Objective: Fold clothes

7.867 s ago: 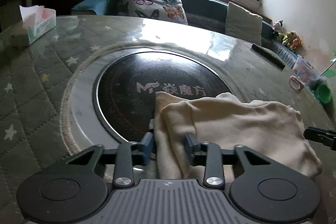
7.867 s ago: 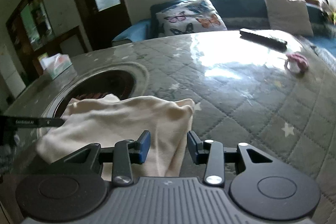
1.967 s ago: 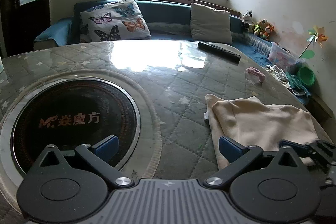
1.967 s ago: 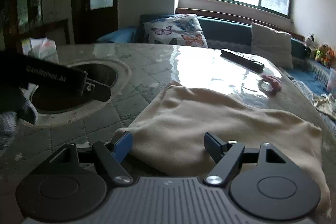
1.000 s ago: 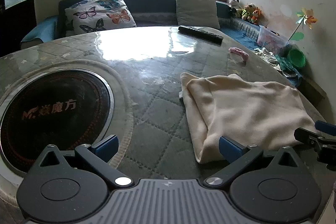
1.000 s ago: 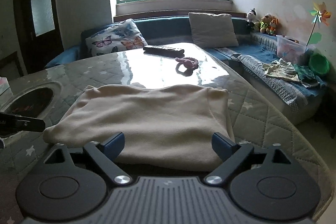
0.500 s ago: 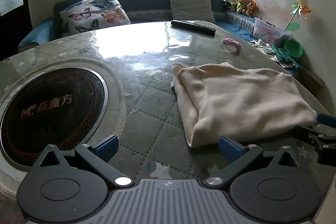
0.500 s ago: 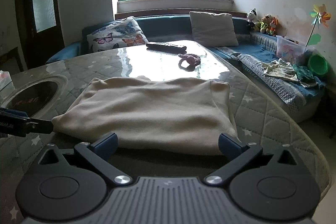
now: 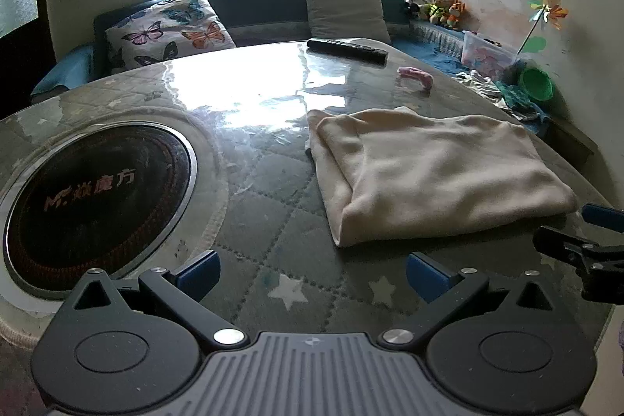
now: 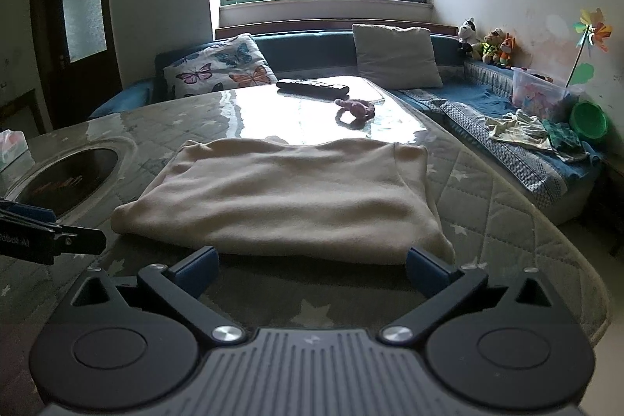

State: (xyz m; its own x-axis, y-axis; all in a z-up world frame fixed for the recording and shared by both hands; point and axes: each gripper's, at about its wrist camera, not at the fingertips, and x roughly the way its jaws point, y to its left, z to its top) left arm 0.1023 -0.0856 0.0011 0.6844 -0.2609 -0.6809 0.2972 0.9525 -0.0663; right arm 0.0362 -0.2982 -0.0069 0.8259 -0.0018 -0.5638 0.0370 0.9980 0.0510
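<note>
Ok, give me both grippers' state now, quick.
Left gripper: jaws open, holding nothing.
Right gripper: jaws open, just widened, empty; cream garment lies ahead.

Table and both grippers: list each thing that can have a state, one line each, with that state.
Cream garment: folded, lying flat on the table, held by nothing.
Left gripper: open, empty, short of the garment.
Right gripper: open, empty, at the garment's near edge.
Remote control: lying flat on the far side.
Door: shut.
</note>
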